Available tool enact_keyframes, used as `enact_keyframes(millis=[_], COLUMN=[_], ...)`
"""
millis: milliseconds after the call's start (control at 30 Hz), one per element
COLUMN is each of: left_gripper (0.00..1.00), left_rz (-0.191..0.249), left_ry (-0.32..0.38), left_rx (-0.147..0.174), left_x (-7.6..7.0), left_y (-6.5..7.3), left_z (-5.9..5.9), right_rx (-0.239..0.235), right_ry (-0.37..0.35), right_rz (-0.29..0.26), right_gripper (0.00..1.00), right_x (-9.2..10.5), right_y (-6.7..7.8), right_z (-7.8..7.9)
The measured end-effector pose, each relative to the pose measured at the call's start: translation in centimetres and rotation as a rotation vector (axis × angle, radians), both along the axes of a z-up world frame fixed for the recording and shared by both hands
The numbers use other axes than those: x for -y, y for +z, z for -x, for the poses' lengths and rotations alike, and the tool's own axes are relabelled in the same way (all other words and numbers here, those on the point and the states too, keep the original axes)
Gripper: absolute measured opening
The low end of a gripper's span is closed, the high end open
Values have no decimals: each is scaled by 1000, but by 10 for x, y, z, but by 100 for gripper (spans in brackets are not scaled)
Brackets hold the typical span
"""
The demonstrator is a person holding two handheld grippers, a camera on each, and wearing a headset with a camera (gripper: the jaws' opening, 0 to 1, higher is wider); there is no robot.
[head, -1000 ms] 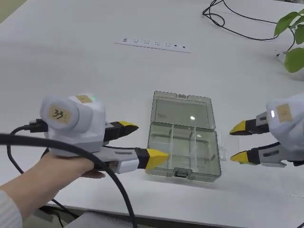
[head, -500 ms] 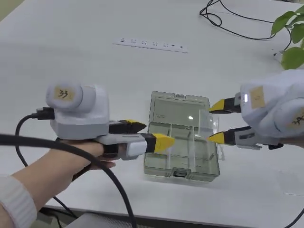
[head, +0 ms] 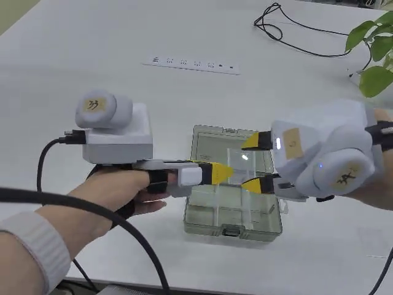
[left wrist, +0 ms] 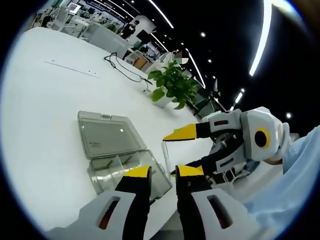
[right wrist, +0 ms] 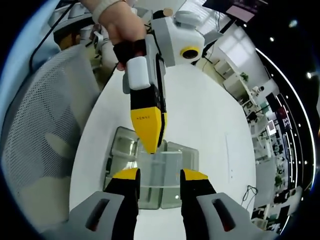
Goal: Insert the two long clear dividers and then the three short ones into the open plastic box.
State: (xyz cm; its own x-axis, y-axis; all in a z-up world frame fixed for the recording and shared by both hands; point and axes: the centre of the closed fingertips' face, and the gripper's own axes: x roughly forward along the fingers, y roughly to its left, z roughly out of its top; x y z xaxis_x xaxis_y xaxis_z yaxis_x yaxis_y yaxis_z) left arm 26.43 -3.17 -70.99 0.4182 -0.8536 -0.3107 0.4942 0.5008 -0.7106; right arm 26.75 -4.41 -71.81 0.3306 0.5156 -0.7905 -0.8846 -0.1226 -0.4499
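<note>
The table (head: 73,74) carries the open box (head: 209,225), its lid (head: 215,144) lying flat at 12 o'clock of the tray.

Your right gripper (head: 253,164) is at 3 o'clock of the box, above the tray. Its jaws are spread wide and clamped on a clear divider (right wrist: 159,170), which spans from one jaw to the other.

Your left gripper (head: 218,173) is at 9 o'clock with its jaws drawn close together. Its tip meets the divider's far edge. I cannot tell whether it pinches that edge or only touches it.

The divider hangs over the box, not yet seated, and in the head view the tray lies at 6 o'clock from it. Its long axis seems to run from 12 to 6, along the line between the right jaws, and its free edge points to 9 o'clock, at the left tip. Your right gripper bears it, so that is likely the one to lower it.

Whether this divider is long or short, and what already stands in the tray, is too faint to tell.
</note>
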Motion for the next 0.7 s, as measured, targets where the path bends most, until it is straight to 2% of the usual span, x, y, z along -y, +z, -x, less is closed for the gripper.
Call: enact_keyframes(millis=[233, 333, 400, 533, 700], left_gripper=[11, 7, 5, 0, 0], left_rz=[5, 32, 38, 55, 78], left_ry=[16, 19, 24, 37, 43], left_rx=[-19, -35, -41, -60, -72], left_x=[0, 0, 0, -4, -6], left_y=[-4, -3, -3, -4, -3], left_z=[0, 1, 1, 1, 2], right_rx=[-1, -18, -5, -10, -18], right_ry=[4, 1, 13, 24, 24], right_rz=[7, -9, -7, -12, -22], right_gripper=[32, 32, 32, 32, 32], right_x=[-5, -12, -16, -18, -20], right_y=[-3, -3, -3, -3, -1], right_z=[3, 6, 7, 8, 8])
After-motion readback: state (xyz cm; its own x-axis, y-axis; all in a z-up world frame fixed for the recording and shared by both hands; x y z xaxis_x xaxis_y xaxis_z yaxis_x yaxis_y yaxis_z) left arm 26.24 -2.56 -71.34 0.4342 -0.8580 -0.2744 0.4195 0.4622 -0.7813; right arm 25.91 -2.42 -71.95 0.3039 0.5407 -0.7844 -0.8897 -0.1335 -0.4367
